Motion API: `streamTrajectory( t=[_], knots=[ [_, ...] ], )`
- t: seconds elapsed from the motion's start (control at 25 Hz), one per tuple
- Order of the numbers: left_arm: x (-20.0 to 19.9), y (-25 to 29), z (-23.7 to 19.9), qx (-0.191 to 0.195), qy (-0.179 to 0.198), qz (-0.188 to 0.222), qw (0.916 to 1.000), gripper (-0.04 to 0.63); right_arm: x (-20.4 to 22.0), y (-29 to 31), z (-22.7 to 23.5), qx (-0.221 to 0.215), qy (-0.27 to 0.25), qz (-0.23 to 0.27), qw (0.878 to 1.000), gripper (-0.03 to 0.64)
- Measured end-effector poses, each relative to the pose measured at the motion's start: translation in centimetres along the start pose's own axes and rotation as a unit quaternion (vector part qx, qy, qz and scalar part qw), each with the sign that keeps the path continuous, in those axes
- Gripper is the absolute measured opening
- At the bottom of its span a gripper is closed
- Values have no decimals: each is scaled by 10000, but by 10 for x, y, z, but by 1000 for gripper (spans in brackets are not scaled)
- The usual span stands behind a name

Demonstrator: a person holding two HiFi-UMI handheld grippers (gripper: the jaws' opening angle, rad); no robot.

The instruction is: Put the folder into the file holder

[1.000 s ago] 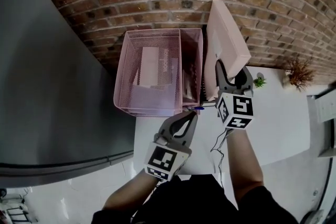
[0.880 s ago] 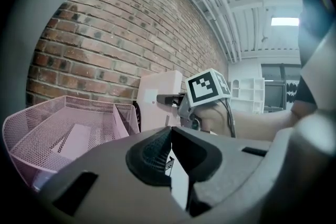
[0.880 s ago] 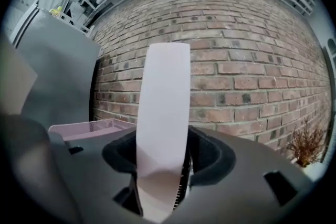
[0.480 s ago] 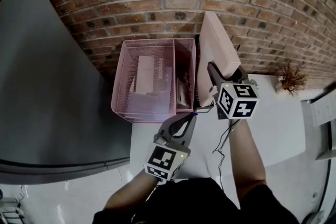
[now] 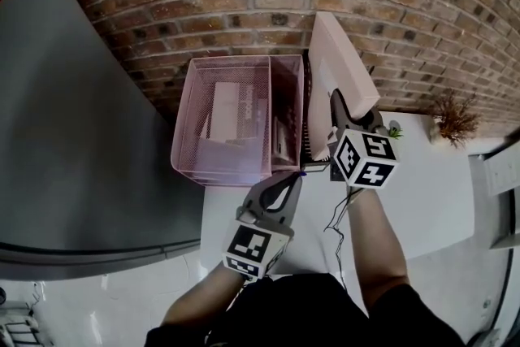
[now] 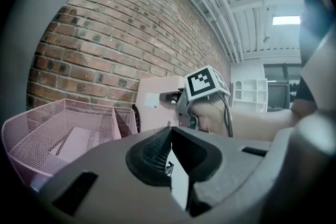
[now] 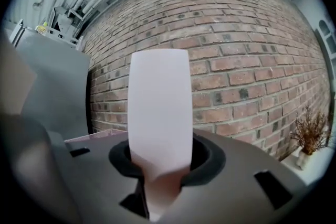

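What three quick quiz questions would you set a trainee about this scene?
1. True or false: the folder already stands inside the file holder.
2. Which gripper grips the folder? A) left gripper B) right gripper
3. What lies between the left gripper's jaws?
Key: 1 false, it is held beside the file holder, to its right in the head view. 2 B; its jaws have just been closing on the folder. 3 nothing; they are shut.
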State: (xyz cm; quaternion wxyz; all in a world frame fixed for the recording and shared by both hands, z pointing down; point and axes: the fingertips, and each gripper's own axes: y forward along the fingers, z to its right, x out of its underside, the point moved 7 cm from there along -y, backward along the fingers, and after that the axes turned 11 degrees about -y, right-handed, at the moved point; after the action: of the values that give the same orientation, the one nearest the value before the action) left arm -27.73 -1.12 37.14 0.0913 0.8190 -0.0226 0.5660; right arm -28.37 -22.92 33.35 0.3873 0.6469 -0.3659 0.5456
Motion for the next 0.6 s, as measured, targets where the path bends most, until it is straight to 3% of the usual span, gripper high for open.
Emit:
streamTrajectory(
  t=[0.32, 0.6],
  knots=[
    [4, 0, -1, -53, -12, -46, 10000, 6, 27, -3, -5, 238, 82, 273, 9993, 138],
    [14, -2, -2, -123, -52, -165, 9998, 6, 61, 0, -14, 254, 7, 80, 9996, 141]
  ],
)
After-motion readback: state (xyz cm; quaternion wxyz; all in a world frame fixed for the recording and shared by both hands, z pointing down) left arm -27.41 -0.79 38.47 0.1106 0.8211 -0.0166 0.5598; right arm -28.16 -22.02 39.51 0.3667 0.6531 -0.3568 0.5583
